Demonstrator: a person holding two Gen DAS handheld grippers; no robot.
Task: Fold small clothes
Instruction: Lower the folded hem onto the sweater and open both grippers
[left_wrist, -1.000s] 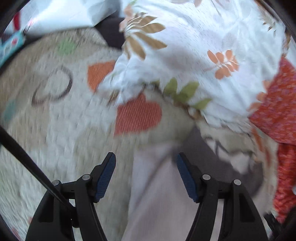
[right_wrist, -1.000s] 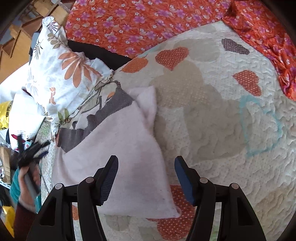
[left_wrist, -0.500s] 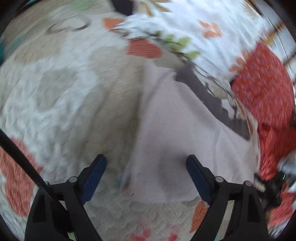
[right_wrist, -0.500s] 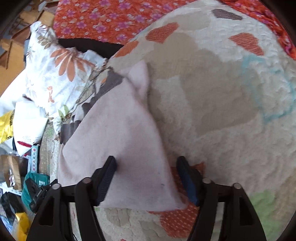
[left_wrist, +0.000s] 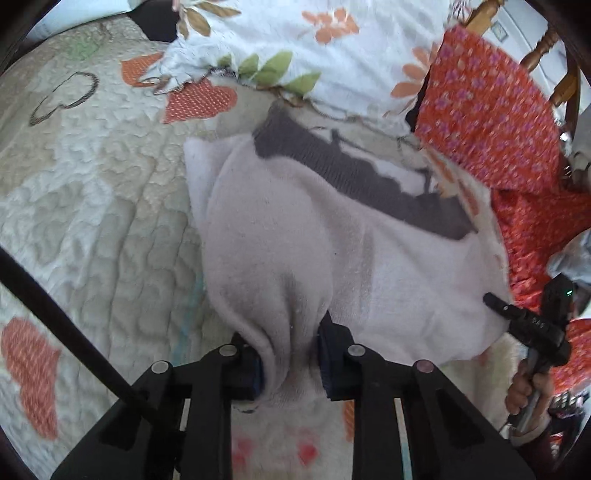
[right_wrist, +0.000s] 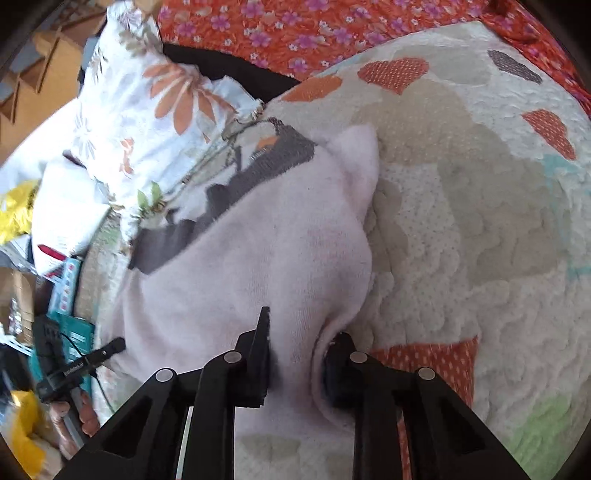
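Two grippers, left gripper (left_wrist: 290, 363) and right gripper (right_wrist: 297, 363), have just closed, each pinching the pink garment's (left_wrist: 295, 236) near edge on the quilt (left_wrist: 92, 206).

A cream quilted bedspread with orange hearts (right_wrist: 480, 229) is spread out; a white pillow printed with orange flowers (left_wrist: 332, 48) is propped beside orange floral fabric (left_wrist: 487, 110).

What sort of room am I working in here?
Probably a bedroom, working on a bed: the garment lies on a quilt with heart patches, a floral pillow sits at its far end, and a turned wooden bedpost shows behind an orange flowered sheet.
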